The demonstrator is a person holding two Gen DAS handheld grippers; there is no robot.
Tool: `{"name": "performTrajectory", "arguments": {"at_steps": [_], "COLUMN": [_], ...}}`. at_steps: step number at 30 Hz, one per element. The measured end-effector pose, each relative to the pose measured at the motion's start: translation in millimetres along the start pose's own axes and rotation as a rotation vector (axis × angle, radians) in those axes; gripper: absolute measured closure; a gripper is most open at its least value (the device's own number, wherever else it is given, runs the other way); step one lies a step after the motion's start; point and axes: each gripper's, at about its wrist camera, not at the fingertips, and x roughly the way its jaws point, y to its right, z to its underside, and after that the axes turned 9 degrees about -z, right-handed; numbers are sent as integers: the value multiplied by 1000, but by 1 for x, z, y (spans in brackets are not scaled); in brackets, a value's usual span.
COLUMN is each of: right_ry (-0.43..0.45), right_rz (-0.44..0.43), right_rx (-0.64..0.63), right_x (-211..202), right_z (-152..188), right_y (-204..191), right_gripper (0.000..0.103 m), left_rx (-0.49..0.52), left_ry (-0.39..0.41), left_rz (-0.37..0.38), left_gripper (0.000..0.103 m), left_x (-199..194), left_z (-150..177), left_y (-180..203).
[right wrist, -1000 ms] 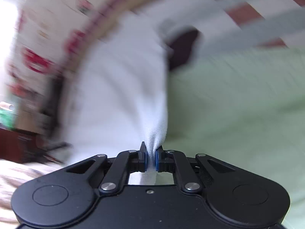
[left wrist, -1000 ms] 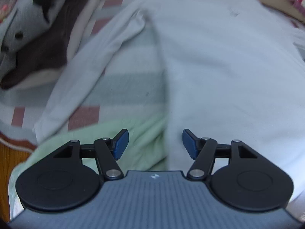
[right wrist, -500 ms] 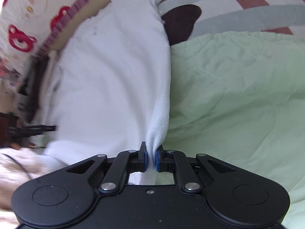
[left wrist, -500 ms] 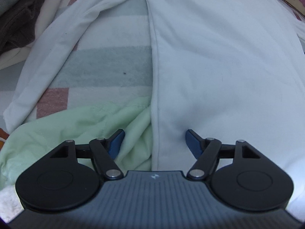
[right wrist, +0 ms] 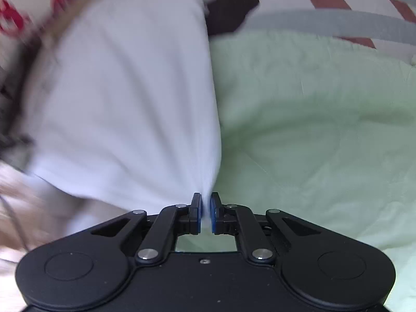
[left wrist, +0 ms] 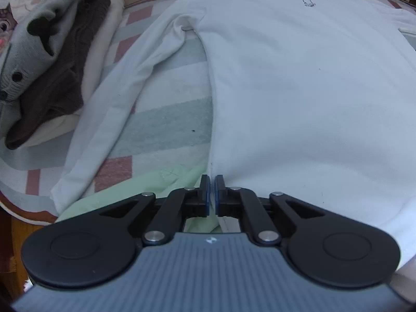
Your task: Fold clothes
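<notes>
Left wrist view: I am holding my left gripper (left wrist: 212, 193) pointed steeply down at the lower side edge of the white long-sleeved shirt (left wrist: 299, 91); its jaws have just been closing and are now standing nearly together, with the shirt's hem edge pinched between the blue pads (left wrist: 206, 195). The shirt is lying flat, front up, on the striped bed cover (left wrist: 166, 119), its small printed emblem (left wrist: 306, 0) showing near the collar and one sleeve (left wrist: 109, 114) stretching diagonally away from the body toward the near edge of the bed. A pale green blanket (left wrist: 156, 182) is lying just under the hem corner that I am gripping. Beside the sleeve, a pile of folded clothes (left wrist: 59, 70) is sitting on the cover, grey on top of dark brown. Right wrist view: I am keeping my right gripper (right wrist: 205, 214) clamped on another bunched corner of the same shirt (right wrist: 124, 98), the fabric fanning upward from the pads (right wrist: 197, 215); the green blanket (right wrist: 312, 130) is filling the right half of this view, which is partly blurred at the left.
</notes>
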Motion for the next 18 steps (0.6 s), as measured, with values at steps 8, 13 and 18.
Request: {"name": "performTrajectory", "arguments": {"at_steps": [8,13,18], "right_ry": [233,426,326], "right_rz": [293,35,-60], "right_rx": [-241,-378,-844], "right_x": [-65,-60,-16], "right_z": [-50,-115,-134], "right_y": [-58,-157,-271], "right_gripper": [53,52,47], "left_rx": [-375,-447,-464], "left_ry": [204,272,241], "left_rz": [-12,-198,-169], "left_gripper": [53,46,46], "left_x": [-57,-54,-48], "left_z": [-11,-11,17], "left_y": [-96,-137,-191]}}
